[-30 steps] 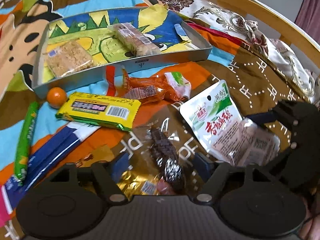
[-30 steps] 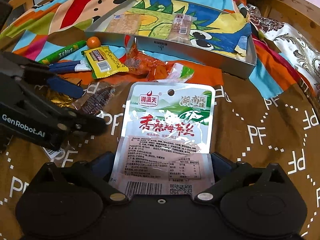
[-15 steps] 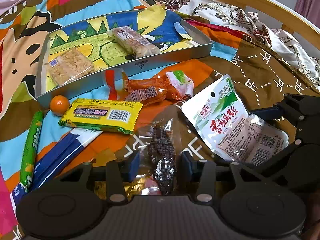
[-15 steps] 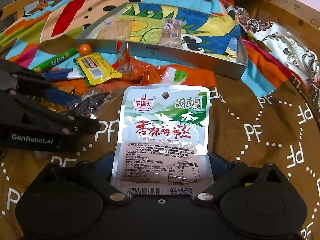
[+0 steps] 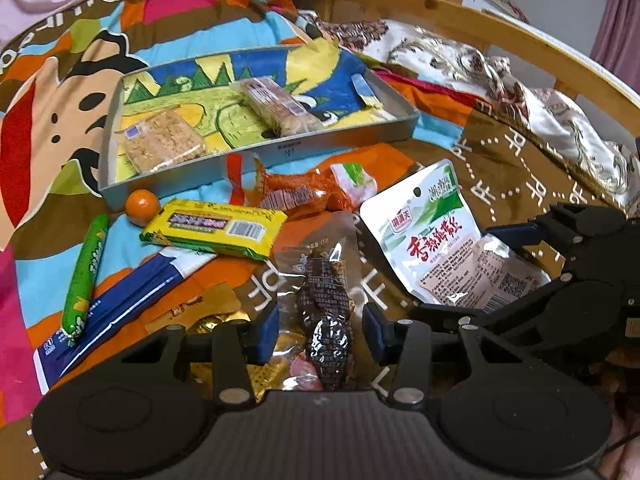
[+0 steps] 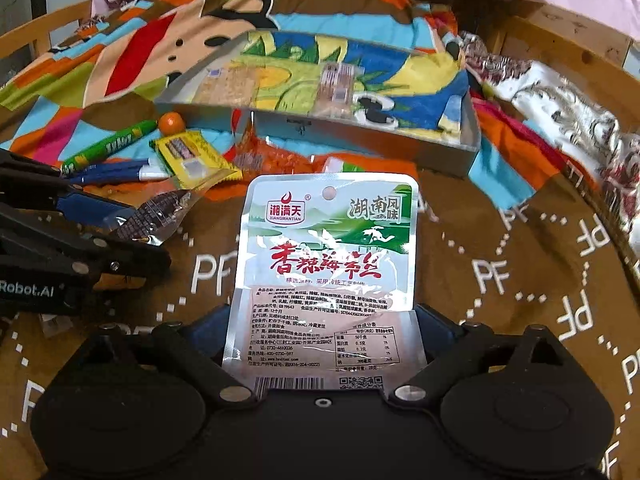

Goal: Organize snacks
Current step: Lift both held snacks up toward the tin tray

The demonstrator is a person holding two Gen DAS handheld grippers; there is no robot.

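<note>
Dark snack packet [image 5: 324, 312] lifted off patterned blanket [image 5: 500, 184] since.

Snack clutter fills the blanket [image 5: 500, 184] before the tray [image 5: 344, 142]: yellow bar [image 5: 216, 229], orange packet [image 5: 304, 194], green stick [image 5: 86, 276]. Bare brown stretch right of the white pouch [image 6: 326, 264]. Tray's right half open past two bars.

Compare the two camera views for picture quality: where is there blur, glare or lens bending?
Left wrist view: mostly sharp, though the wooden rail bows from fisheye bending. Right wrist view: the tray and far snacks smear with blur, while the white pouch is readable but carries glare streaks.
</note>
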